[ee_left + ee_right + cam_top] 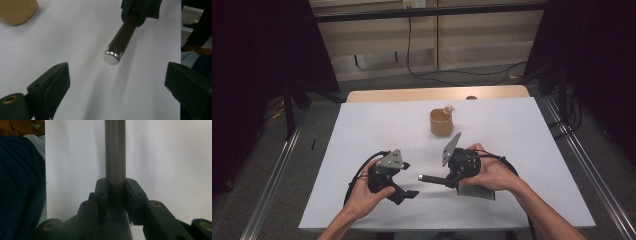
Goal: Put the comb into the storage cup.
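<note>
Standing mid-table, tan cup (441, 123) holds a small figure (448, 108); right gripper (451, 179) clamps brush handle (432, 178), left gripper (408, 191) gapes.

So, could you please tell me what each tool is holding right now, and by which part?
The right tool is shut on a brush, gripping its dark handle partway along. The left tool is open and holds nothing.

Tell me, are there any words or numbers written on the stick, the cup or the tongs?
None can be read.
Dark stick with its silver cap: no lettering shows.
Tan cup: plain, no label shows.
Right tongs, shut on the stick: no marks show.
Left tongs, open: no marks show.
White table: no writing shows.
</note>
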Demonstrator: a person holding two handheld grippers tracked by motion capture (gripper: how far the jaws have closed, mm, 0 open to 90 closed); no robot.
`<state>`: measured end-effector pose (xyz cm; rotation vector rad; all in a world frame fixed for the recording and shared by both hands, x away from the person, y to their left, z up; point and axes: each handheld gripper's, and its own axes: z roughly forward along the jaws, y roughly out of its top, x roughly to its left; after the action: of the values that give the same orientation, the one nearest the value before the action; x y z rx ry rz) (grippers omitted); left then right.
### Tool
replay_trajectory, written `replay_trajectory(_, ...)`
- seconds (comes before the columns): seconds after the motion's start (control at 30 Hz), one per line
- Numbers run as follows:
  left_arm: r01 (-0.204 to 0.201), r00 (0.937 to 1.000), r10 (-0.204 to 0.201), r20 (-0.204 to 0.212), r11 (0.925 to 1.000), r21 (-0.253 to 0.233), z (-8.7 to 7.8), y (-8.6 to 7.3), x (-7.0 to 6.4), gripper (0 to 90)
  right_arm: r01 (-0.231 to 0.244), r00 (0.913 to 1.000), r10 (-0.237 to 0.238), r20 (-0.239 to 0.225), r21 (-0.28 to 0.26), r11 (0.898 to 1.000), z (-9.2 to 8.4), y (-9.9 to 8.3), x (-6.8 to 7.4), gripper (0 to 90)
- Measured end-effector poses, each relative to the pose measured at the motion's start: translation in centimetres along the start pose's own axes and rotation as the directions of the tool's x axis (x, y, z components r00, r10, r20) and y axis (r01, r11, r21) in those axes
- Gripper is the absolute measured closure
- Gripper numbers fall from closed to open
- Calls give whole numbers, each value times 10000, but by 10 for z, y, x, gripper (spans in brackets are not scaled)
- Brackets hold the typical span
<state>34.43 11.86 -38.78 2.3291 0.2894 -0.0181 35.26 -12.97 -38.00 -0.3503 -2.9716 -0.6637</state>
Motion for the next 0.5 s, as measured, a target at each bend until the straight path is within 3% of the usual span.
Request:
replay_trajectory(0.13, -402, 9992, 405, -31, 9969, 680, 6, 5, -1, 47, 147, 9999, -145, -93, 191, 9997, 3, 2, -3, 730)
replay_trajectory(0.33, -497, 9988, 494, 51, 9945, 927, 11, 9, 1, 69, 300, 9995, -296, -115, 314, 9991, -1, 9, -4, 729)
replay_trajectory(0.5, -797, 9968, 787, 125, 9869, 1403, 16, 11, 0, 160, 506, 9984, -490, -274, 637, 9967, 1, 13, -5, 729)
